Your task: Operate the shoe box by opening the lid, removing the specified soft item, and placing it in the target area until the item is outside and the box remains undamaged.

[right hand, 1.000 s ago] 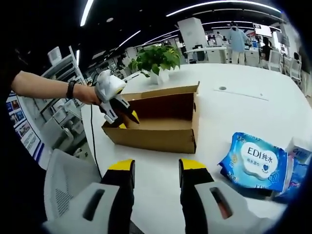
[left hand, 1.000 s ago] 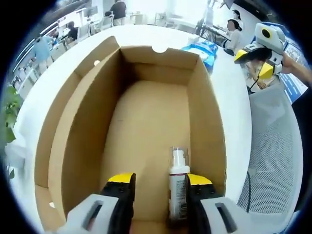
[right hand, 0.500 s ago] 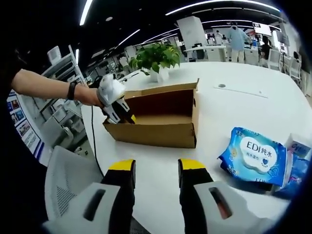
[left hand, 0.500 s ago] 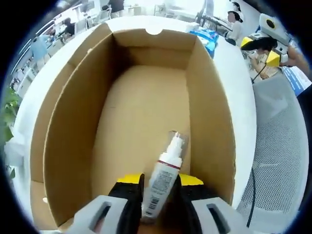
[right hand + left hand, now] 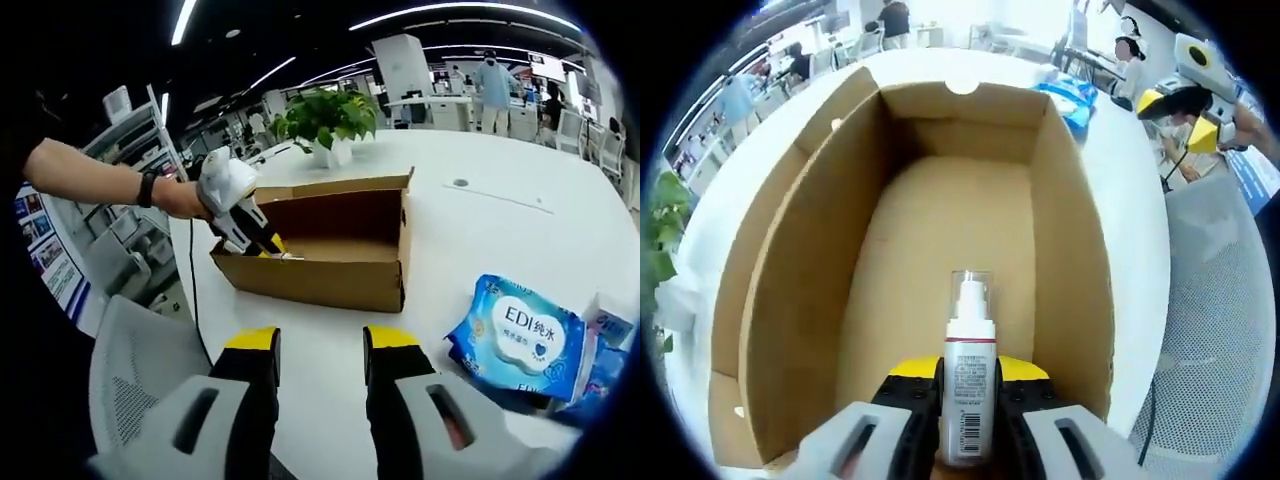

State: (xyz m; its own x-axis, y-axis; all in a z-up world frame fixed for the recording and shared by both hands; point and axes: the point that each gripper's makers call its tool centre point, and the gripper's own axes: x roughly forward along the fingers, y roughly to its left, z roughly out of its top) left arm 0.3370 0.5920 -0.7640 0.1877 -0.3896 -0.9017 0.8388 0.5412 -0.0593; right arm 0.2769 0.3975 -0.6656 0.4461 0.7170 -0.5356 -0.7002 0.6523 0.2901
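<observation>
Left claw clenched on the spray bottle, yellow tips pressed against both sides of its white body; clear cap points toward the far end of the shoe box. Bottle sits over the near end of the box floor, inside the walls; can't tell if it touches the floor. Box is open, brown cardboard, lid flap folded out along one long side. In the right gripper view the box stands on the white worktop, left claw dipping in at its near-left end, held by a hand. Right claw released, jaws apart, holding nothing, above the worktop's near edge. Blue wipes pack lies toward the worktop's right edge, well apart from the box. Potted plant behind the box.
</observation>
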